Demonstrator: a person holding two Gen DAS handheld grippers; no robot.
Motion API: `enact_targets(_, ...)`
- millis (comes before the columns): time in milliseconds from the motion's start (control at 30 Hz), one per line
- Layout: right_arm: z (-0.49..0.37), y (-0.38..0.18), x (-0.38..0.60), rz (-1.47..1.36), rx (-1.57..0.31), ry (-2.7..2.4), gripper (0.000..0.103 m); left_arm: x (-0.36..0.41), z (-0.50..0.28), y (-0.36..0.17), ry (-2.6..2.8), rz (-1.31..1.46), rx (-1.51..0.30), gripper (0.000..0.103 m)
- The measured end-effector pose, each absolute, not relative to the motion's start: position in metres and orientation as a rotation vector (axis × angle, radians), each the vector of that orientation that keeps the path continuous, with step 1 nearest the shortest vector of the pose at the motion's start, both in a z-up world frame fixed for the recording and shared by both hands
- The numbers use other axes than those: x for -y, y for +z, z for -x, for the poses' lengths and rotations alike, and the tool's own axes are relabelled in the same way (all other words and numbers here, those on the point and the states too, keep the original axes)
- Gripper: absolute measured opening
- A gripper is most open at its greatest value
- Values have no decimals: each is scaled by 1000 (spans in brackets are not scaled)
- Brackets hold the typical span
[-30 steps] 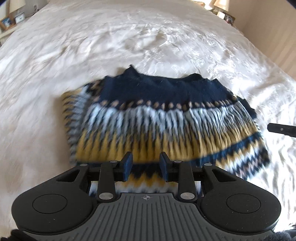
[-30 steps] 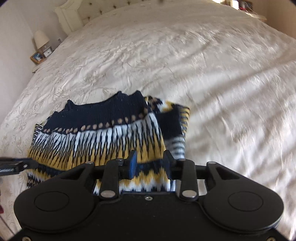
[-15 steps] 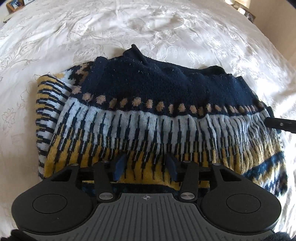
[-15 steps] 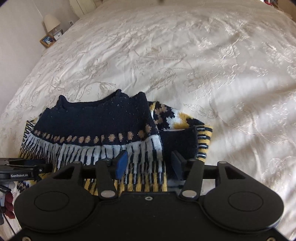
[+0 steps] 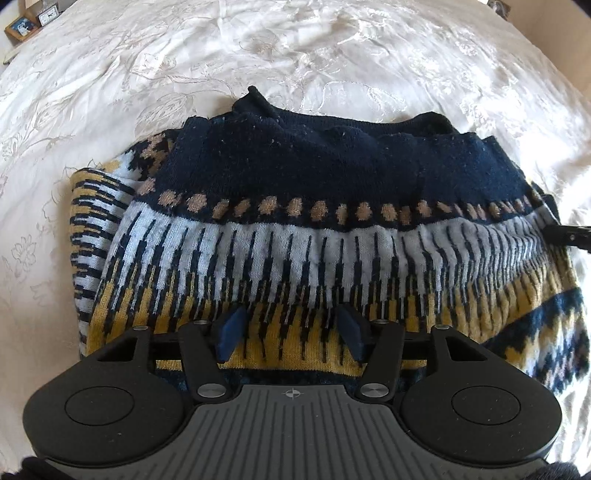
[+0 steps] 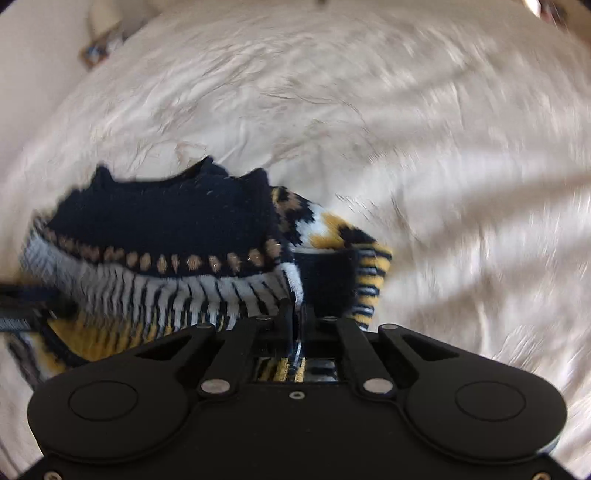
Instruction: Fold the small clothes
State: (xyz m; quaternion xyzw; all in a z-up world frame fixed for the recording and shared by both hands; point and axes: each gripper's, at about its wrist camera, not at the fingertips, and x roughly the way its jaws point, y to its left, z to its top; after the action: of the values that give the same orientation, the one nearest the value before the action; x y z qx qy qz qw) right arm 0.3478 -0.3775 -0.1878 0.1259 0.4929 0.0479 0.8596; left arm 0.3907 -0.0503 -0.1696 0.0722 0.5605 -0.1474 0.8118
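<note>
**Gripping the sweater's right edge while the left gripper stands spread**

Pinching the knit, the right gripper [image 6: 297,317] has its two fingers pressed together on the right-hand edge of the folded sweater [image 6: 166,254], with a strip of white and navy fabric caught between them. The right wrist view is streaked with motion blur, so finer detail of the hold cannot be made out.

The left gripper [image 5: 290,334] has its blue pads [image 5: 229,328] spread wide, over the yellow and navy band at the near edge of the sweater [image 5: 295,221]. Whether the pads touch the knit cannot be told.

The sweater lies folded on the white embroidered bedspread [image 5: 332,55], navy collar band at the far side, a row of tan dots below it, then white and yellow zigzag stripes toward the grippers. A patterned sleeve shows folded at each side edge.

Bare bedspread stretches beyond the collar and to both sides of the garment. A small picture frame [image 5: 21,27] sits at the far left corner, well apart from the sweater.
</note>
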Motion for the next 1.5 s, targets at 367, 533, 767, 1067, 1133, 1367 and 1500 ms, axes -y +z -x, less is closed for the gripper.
enact_targets(367,-294,-174,427,-566,-880,130,69,71,-383,-135,-353,-164,-1124,57)
enact_targets(533,-295,-191,439,-664,-918,150,72,101,-396,-143,-405,-178,-1133,58)
enact_targets(767,-312,-206,426,-701,-957,233,82,126,-415,-175,-401,-210,-1197,77)
enact_targets(1067,-325,-223,409,-690,-1002,296,89,134,-424,-187,-395,-223,-1232,94)
enact_targets(1133,-324,-223,408,-692,-999,299,94,134,-422,-189,-384,-221,-1218,96)
enact_targets(1367,-331,-223,397,-649,-1027,308,103,140,-417,-194,-349,-246,-1218,101)
enact_targets(1500,-331,-226,407,-735,-1011,303,89,138,-418,-181,-363,-258,-1187,80)
